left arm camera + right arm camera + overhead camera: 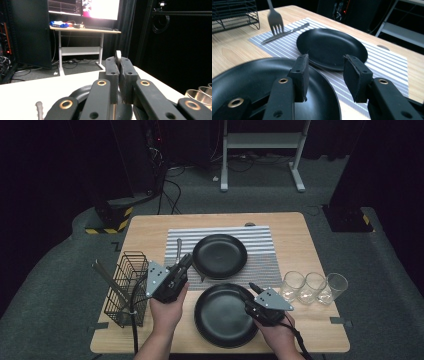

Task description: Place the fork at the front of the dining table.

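The work in hand looks like setting the surface [150, 227] for a meal, and it is partway through. Two black plates are already out: the far plate [220, 256] sits on the striped mat [260, 240], and the near plate [225, 315] lies on bare wood just in front of the mat. A knife [287, 32] lies on the mat to the left of the far plate.

The left claw [186, 261] is pressed together on a fork [274, 21] (its handle end pokes up between the pads in the left gripper view), which hangs tines down over the mat's left part, just above the knife. I judge it is about to be laid there.

The right claw [325, 75] is half spread with nothing between its pads, hovering over the right rim of the near plate.

Still to do, as I read it: setting the fork down, taking more cutlery from the wire basket [125, 290] at the left, and perhaps placing the three glasses [312, 287] at the right.
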`<state>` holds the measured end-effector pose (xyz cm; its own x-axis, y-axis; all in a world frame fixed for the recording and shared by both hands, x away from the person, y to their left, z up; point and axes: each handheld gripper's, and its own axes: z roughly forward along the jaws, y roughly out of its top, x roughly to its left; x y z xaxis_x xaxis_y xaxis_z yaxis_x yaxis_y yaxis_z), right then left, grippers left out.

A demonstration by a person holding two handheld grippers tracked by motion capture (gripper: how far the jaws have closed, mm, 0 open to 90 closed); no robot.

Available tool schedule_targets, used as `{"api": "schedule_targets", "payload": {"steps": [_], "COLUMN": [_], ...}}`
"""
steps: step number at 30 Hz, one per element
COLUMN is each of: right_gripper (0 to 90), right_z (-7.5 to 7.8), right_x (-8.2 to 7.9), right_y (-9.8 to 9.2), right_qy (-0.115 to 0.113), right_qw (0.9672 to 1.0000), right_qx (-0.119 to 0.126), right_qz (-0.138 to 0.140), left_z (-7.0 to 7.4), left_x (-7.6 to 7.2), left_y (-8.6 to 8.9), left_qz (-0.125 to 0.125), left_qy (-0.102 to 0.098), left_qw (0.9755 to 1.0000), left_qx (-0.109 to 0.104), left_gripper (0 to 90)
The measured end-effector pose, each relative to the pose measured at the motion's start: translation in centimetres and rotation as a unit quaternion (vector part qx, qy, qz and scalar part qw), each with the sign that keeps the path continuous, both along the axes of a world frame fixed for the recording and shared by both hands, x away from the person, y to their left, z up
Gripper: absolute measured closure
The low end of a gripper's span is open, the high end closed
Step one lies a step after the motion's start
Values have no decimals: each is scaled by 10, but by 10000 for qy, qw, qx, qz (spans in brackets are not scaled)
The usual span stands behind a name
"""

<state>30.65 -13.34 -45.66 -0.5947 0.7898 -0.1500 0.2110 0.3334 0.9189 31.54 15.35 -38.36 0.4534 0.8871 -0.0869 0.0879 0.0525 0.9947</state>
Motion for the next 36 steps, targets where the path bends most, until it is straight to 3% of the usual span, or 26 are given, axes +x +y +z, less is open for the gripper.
{"api": "schedule_targets", "payload": {"steps": [16, 36], "right_gripper": [619, 736], "right_z": [5, 13], "right_x": [13, 25], "right_y": [35, 64], "right_qy": [-57, -242], "right_qw": [9996, 9978], "right_qx": [69, 264], "right_qz": [253, 561], "left_z": [-9, -7], "left_x": [-1, -3], "left_y": [-23, -40], "left_qz": [-277, -526], "left_qy": [64, 89], "left_qw": [9996, 9984], "left_qx": [-32, -169], "left_gripper": [863, 863]}}
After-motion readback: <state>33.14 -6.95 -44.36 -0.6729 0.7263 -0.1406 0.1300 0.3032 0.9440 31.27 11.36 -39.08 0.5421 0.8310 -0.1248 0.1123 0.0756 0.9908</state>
